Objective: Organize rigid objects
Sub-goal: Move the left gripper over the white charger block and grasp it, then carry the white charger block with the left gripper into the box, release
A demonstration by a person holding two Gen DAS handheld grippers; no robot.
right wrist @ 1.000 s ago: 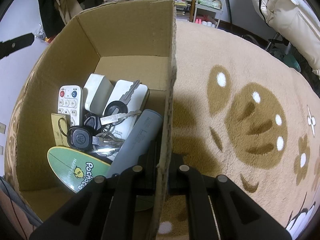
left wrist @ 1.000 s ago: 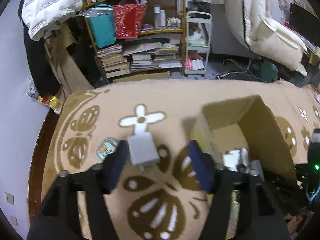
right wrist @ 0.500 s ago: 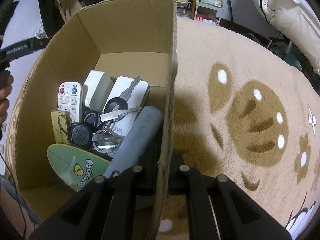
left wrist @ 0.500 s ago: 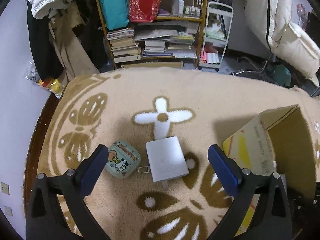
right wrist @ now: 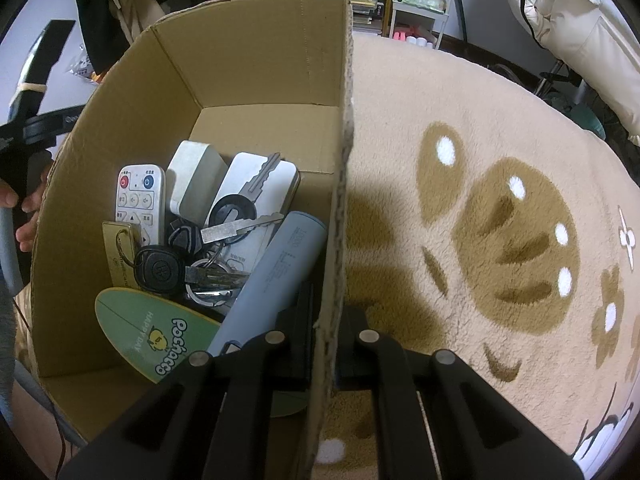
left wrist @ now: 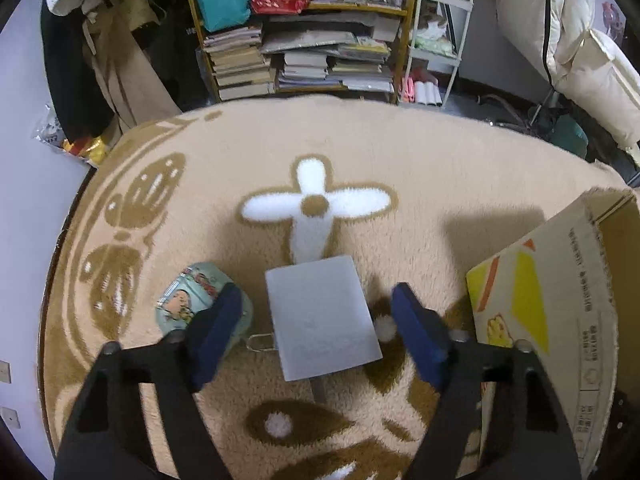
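Left wrist view: the left hand-held gripper (left wrist: 318, 328) is spread, its jaws just closing in, straddling a white flat box (left wrist: 320, 316) lying on the rug (left wrist: 420, 160), pads clear of it. A cartoon tin (left wrist: 192, 298) sits at nine o'clock, the cardboard box (left wrist: 560, 300) at three. The right hand-held gripper (right wrist: 326, 344) pinches the box wall.

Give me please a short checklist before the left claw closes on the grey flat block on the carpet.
1. Grey block sits between the left claw pads, which have just been closing: ok.
2. Pads touching the block: not ok, gaps show on both sides.
3. Cartoon tin clear of the left pad: cannot tell, the pad overlaps it.
4. Cardboard box held steady by the right claw, shut on its wall: ok.
5. Free floor in the box: ok, far end bare.
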